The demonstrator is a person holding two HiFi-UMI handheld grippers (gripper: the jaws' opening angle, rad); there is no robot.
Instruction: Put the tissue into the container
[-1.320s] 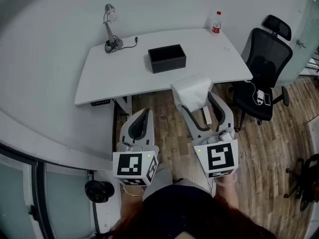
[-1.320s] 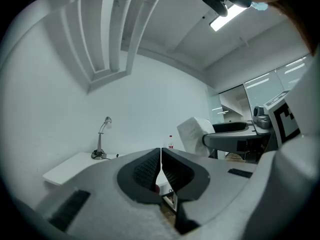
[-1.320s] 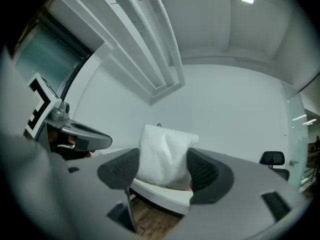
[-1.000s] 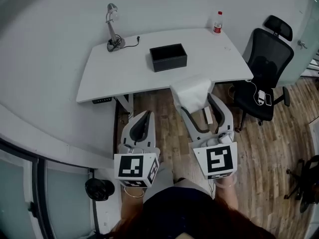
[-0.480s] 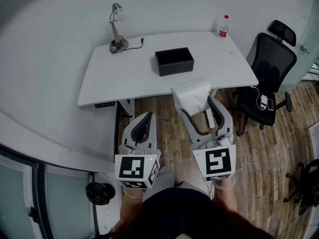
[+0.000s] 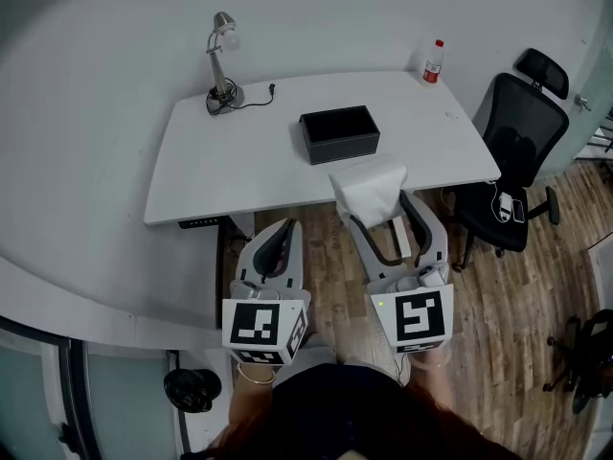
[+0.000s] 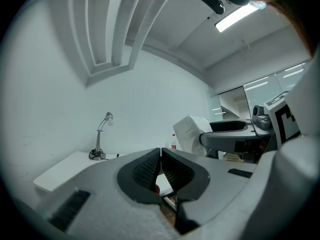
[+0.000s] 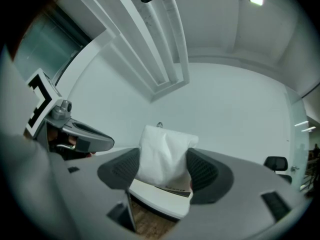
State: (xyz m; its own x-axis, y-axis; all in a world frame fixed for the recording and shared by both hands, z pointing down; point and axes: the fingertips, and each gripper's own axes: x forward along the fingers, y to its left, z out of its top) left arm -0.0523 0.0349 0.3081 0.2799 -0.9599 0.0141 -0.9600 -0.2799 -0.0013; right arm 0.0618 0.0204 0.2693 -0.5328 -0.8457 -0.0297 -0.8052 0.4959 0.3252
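Tissue (image 6: 369, 188) carried closer to container (image 6: 339, 133), clamped between right gripper (image 6: 375, 201) jaws, left gripper (image 6: 282, 228) jaws closed, empty

We see a white tissue (image 6: 369, 185) against the pale grey right tool (image 6: 385, 209), whose jaws have a black ribbed lining. The left tool (image 6: 283, 230) is the same grey and black. Both cubes (image 6: 261, 329) bear black-and-white square markers. The container (image 6: 340, 133) is black and the worktop (image 6: 230, 161) white. At three o'clock from the container is a black chair (image 6: 517, 127). The floor (image 6: 330, 247) is brown wood.
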